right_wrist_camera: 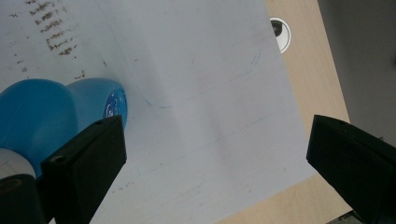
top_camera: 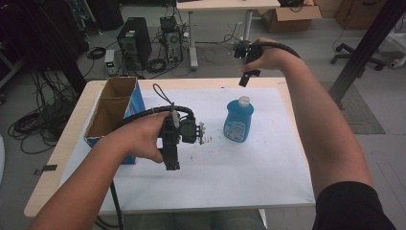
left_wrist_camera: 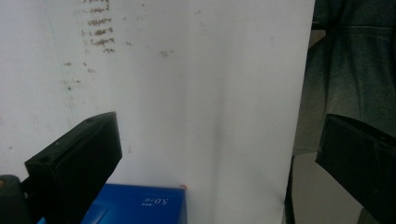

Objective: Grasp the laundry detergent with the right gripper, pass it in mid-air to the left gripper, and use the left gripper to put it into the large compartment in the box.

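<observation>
Blue bottle (top_camera: 238, 120) stood upright mid-sheet, cap on, beside the open cardboard box (top_camera: 111, 115); right gripper (top_camera: 245, 76) hovered beyond it and left gripper (top_camera: 171, 160) near the box, both spread empty, seemingly poised for pickup.

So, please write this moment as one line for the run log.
left gripper: open, empty, above sheet near blue box | right gripper: open, empty, beyond blue bottle | bottle: upright, capped

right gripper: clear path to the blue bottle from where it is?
Probably yes. The right gripper hovers past the bottle with jaws wide and nothing between them. The bottle stands upright and alone on the white sheet; the box and left gripper sit well aside.
</observation>
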`<action>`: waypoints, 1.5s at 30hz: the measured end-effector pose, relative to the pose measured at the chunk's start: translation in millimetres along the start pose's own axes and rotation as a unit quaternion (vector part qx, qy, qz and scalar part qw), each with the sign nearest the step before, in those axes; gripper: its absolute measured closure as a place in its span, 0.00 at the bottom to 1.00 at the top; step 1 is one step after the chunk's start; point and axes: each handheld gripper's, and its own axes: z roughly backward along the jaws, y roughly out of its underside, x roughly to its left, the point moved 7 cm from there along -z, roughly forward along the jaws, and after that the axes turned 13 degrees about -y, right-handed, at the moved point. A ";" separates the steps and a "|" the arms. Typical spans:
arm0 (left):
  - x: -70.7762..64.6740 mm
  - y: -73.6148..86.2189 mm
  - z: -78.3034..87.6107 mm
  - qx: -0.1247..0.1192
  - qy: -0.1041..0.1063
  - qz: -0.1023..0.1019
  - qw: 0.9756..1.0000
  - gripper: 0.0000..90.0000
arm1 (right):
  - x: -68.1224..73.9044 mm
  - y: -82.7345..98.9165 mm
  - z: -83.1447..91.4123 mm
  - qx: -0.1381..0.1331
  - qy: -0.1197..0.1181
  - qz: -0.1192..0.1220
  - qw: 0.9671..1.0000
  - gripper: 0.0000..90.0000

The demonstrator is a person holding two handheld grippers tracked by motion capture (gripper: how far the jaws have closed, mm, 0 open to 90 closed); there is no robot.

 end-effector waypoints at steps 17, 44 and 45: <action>-0.1 2.0 -0.8 -0.002 -0.001 0.002 1.000 0.00 | -1.7 6.0 4.0 0.002 0.010 -0.006 1.000 0.06; -4.1 4.4 1.3 0.003 -0.001 -0.003 1.000 0.00 | 13.5 80.2 6.2 -0.031 0.002 -0.037 0.999 0.06; -4.3 4.6 1.8 0.004 -0.001 -0.004 1.000 0.00 | 14.4 82.9 6.2 -0.033 0.002 -0.038 0.999 0.06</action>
